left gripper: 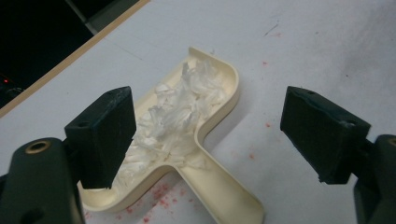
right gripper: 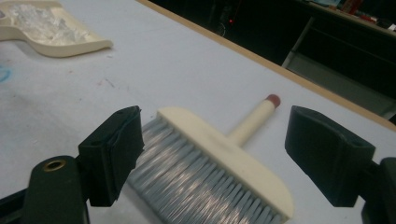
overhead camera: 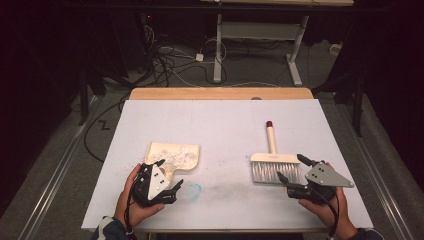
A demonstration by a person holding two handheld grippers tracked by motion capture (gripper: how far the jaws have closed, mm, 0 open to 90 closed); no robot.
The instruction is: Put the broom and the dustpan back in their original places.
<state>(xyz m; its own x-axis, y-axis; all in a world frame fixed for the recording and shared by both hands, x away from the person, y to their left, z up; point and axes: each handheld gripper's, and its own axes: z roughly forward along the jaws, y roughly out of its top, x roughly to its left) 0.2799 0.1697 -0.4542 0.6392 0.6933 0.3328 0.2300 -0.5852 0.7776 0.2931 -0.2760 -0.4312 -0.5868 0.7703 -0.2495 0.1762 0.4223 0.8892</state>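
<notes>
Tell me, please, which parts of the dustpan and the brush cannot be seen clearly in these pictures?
- Dustpan: handle end cut off by the bottom edge, left gripper view; near corner hidden behind the left tool.
- Dustpan floor: covered by white scraps.
- Brush: bristle tips cut off below, blurred, right gripper view.
- High view: dustpan handle hidden by the left tool.
</notes>
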